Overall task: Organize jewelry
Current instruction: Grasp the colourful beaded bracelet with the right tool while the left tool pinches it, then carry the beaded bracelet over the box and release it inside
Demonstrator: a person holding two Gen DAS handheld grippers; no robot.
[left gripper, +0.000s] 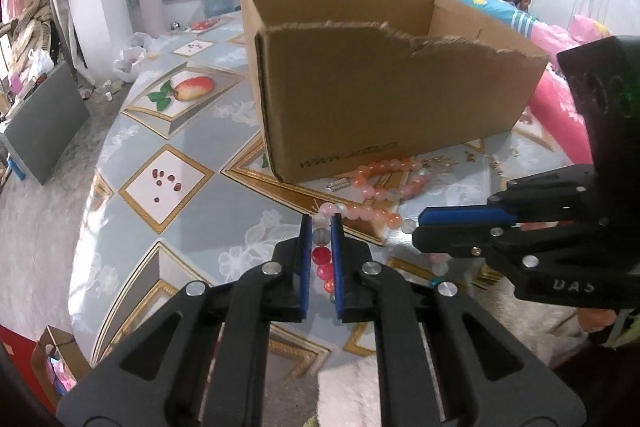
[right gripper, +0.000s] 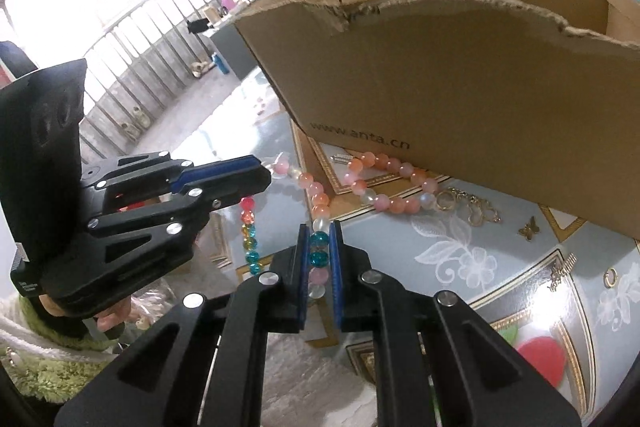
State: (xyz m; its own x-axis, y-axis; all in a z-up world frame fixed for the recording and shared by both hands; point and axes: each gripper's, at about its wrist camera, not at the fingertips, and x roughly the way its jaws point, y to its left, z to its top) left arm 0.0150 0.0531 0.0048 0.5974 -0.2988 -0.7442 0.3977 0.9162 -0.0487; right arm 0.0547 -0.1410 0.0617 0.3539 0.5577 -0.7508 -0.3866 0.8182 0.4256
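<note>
On the patterned desk (left gripper: 168, 235), at six o'clock of a torn cardboard box (left gripper: 380, 95), the left gripper (left gripper: 321, 227) and right gripper (right gripper: 319, 233) each clamp their fingers on one bead necklace (right gripper: 320, 201), apparently a single strand trailing toward the box.

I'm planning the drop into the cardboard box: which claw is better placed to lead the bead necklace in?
Probably left. The left claw and the right claw are both shut on the bead necklace, but the cardboard box shows its lower torn rim ahead of the left.
</note>
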